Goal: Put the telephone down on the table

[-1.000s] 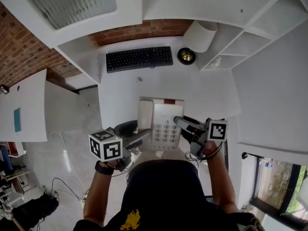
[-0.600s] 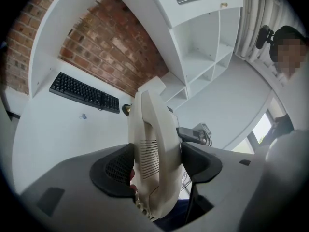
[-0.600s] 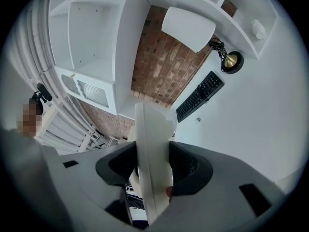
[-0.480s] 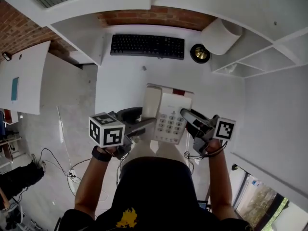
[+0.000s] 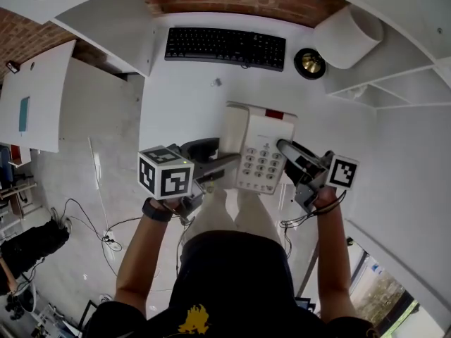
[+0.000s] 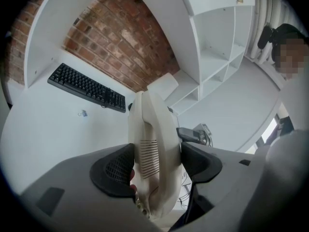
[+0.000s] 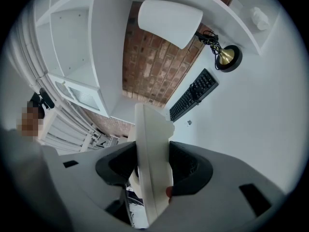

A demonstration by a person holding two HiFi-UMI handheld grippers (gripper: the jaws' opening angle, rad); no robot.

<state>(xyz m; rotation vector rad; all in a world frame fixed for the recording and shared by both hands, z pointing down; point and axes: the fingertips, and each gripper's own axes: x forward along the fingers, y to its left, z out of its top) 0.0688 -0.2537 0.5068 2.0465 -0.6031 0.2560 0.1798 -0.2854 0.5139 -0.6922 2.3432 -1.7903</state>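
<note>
A cream desk telephone (image 5: 259, 146) with a keypad and its handset on the left side is held in the air over the near part of the white table (image 5: 183, 97). My left gripper (image 5: 224, 164) is shut on its left edge, jaws pressed against the handset side (image 6: 153, 149). My right gripper (image 5: 285, 151) is shut on its right edge, pads tight on the thin body (image 7: 150, 168). Both grippers carry the phone between them, just in front of the person's body.
A black keyboard (image 5: 225, 46) lies at the back of the table. A small brass bell-like object (image 5: 310, 62) and a white lamp shade (image 5: 350, 35) stand at the back right. White shelves (image 5: 405, 83) rise on the right. A small clip (image 5: 216, 82) lies near the keyboard.
The phone and both grippers sit slightly further right and higher in the head view, as the view has tilted. The grips are unchanged.
</note>
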